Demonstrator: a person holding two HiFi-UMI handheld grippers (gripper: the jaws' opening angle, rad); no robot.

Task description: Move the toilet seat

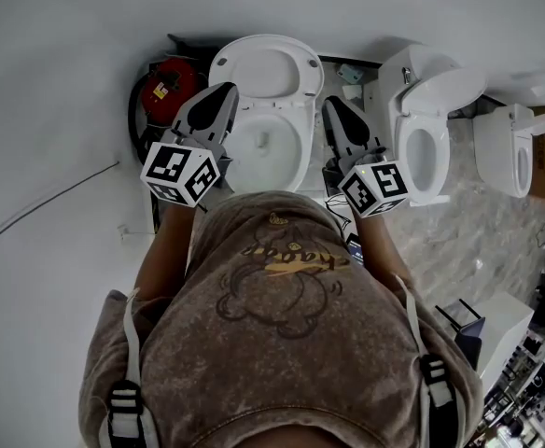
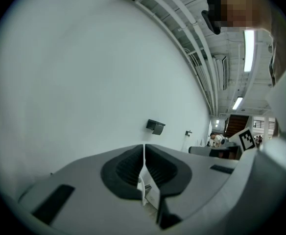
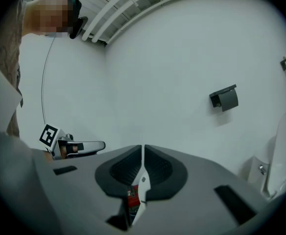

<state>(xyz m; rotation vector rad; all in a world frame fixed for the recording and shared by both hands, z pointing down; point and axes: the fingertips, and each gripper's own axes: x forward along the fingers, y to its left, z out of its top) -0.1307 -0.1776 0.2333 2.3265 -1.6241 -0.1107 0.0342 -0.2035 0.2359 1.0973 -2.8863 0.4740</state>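
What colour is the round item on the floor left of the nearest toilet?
Red; the round item shows best in the head view.

White: the toilet seat (image 1: 271, 63), bowl (image 1: 265, 147) and wall (image 3: 182, 58). The left claw (image 1: 224, 91) and right claw (image 1: 334, 104) are grey with black pads (image 2: 128, 173); their marker cubes (image 1: 181, 174) carry black-and-white squares. The round object (image 1: 172, 84) is red, the floor (image 1: 468, 222) grey-veined, and the shirt (image 1: 282, 343) mottled brown.
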